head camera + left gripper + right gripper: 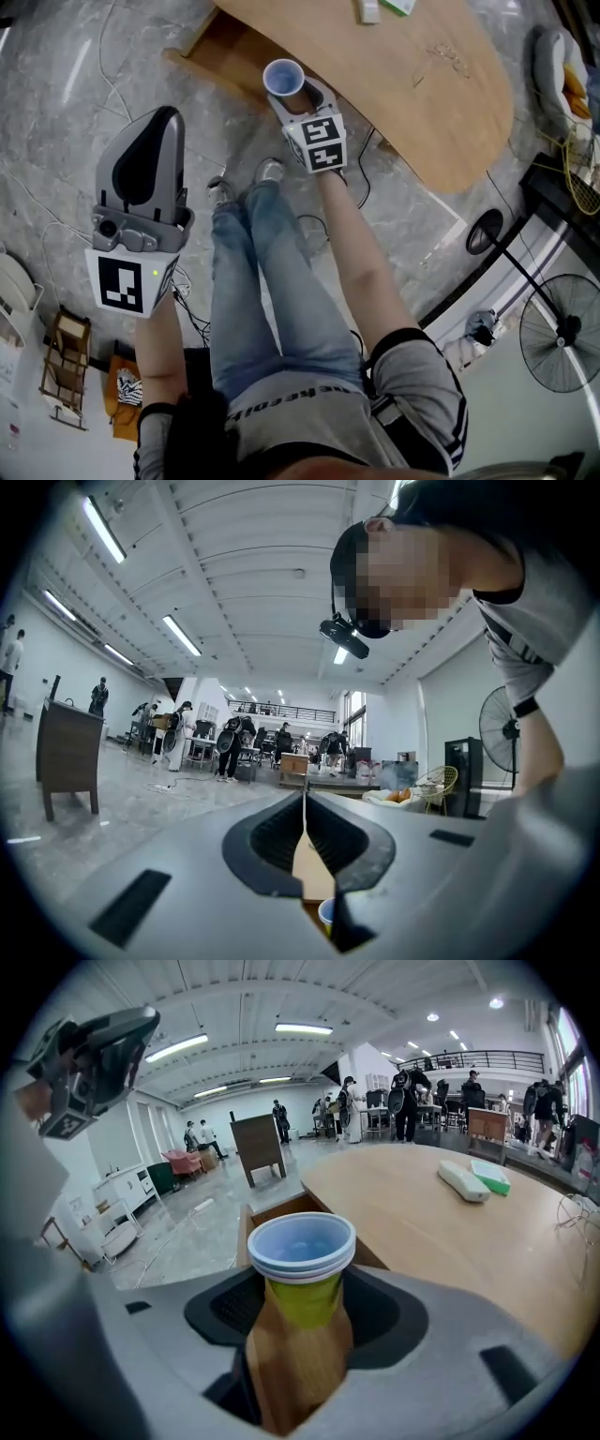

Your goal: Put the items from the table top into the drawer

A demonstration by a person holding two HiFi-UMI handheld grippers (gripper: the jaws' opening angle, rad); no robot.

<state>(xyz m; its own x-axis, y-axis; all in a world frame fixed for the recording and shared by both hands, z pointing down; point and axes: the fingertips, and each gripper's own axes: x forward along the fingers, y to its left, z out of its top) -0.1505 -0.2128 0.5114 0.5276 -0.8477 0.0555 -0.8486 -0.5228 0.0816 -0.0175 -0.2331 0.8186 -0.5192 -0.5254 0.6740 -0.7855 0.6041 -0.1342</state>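
Note:
A stack of cups (282,79) with a pale blue rim and yellow-green body (302,1274) stands upright between the jaws of my right gripper (287,92), which is shut on it (300,1312). It hangs over the open wooden drawer (217,49) at the table's near edge (281,1207). On the far part of the wooden table (427,103) lie a white oblong item (464,1182) and a green flat item (493,1176). My left gripper (161,127) is off to the left over the floor, its jaws together and empty (304,803).
The person's legs (272,272) are below the grippers. Cables run over the marble floor. A standing fan (562,330) is at the right, a small wooden rack (64,367) at the lower left. A dark cabinet (258,1146) stands beyond the drawer.

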